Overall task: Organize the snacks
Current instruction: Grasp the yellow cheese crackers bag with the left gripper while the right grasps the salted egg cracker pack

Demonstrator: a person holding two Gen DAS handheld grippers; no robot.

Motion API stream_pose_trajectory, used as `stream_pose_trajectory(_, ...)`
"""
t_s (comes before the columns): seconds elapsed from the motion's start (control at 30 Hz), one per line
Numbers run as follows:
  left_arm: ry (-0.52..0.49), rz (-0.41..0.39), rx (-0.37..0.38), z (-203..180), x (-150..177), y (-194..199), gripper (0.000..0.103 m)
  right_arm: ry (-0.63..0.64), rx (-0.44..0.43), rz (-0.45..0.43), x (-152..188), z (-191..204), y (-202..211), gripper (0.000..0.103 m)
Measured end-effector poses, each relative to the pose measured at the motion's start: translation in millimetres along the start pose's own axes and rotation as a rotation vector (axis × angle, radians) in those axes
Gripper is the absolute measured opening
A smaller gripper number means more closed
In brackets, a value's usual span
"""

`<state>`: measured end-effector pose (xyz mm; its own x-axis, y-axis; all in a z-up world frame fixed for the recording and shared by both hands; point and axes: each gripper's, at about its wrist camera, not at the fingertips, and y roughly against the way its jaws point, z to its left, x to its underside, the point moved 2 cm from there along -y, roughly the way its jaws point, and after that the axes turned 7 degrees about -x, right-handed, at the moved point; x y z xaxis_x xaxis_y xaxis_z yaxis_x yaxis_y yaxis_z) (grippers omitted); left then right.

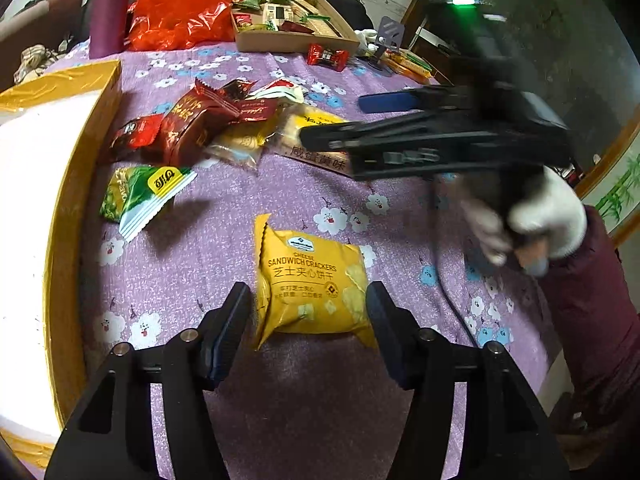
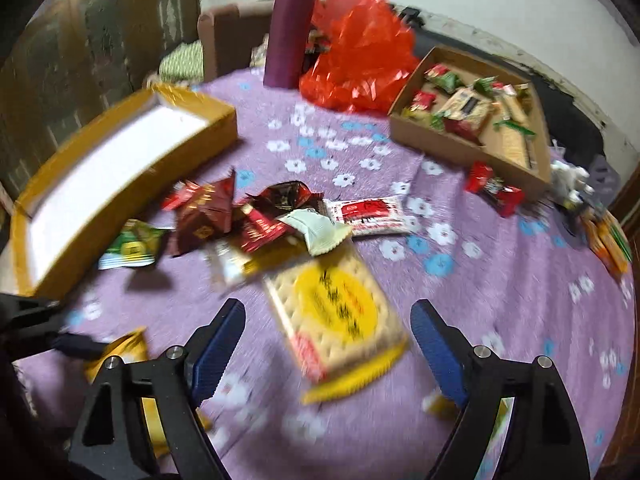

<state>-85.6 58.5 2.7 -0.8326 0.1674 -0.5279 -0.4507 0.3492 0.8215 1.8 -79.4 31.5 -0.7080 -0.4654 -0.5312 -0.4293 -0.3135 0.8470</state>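
Note:
My left gripper is open, its fingers either side of a yellow cheese sandwich cracker pack lying on the purple flowered cloth. My right gripper is open above a clear cracker packet with a yellow label; it also shows in the left wrist view, blurred, over that packet. A heap of dark red, green and white snack packs lies beyond, also in the left wrist view. A green pack lies near the gold box.
A gold box with a white inside stands at the left, also in the left wrist view. A cardboard tray of sorted snacks stands far right. A red plastic bag and a purple bottle stand at the back. A red candy pack lies by the tray.

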Motion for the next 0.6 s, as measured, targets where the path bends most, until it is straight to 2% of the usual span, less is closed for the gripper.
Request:
stream_pose_trajectory(0.1, 0.0, 0.01, 0.02, -2.4, -2.1, -5.2, 0.062, -0.01, -0.003, 0.05, -2.4, -4.5, -22.0, 0.087)
stream_pose_trajectory(0.13, -0.009, 0.009, 0.021, -5.3, -4.1, -7.6, 0.067, -0.017, -0.007, 0.063, -1.8, -6.5, -27.6, 0.087)
stream_pose_trajectory(0.2, -0.04, 0.001, 0.001, -14.4, -8.5, -13.1, 0.073, -0.027, -0.012, 0.056, 4.5, -8.5, -30.2, 0.087)
stream_pose_trajectory(0.33, -0.099, -0.024, -0.079, -30.5, -13.6, -23.4, 0.073, -0.092, -0.016, 0.033, 12.2, -16.5, -25.3, 0.079)
stream_pose_trajectory(0.4, -0.146, -0.037, -0.149, -39.5, -12.2, -27.0, 0.061, -0.1, -0.004, 0.028, 17.1, -15.2, -18.7, 0.073)
stream_pose_trajectory(0.47, -0.169, -0.057, -0.156, -44.0, -10.0, -23.5, 0.055, -0.109, -0.001, 0.027, 24.7, -13.0, -12.5, 0.072)
stream_pose_trajectory(0.53, -0.151, -0.068, -0.159, -39.1, -8.9, -19.9, 0.053, -0.12, -0.005, 0.021, 31.6, -10.6, -5.9, 0.072)
stream_pose_trajectory(0.6, -0.109, -0.078, -0.129, -30.1, -8.0, -14.6, 0.05, -0.142, -0.023, 0.012, 36.6, -8.6, -0.9, 0.072)
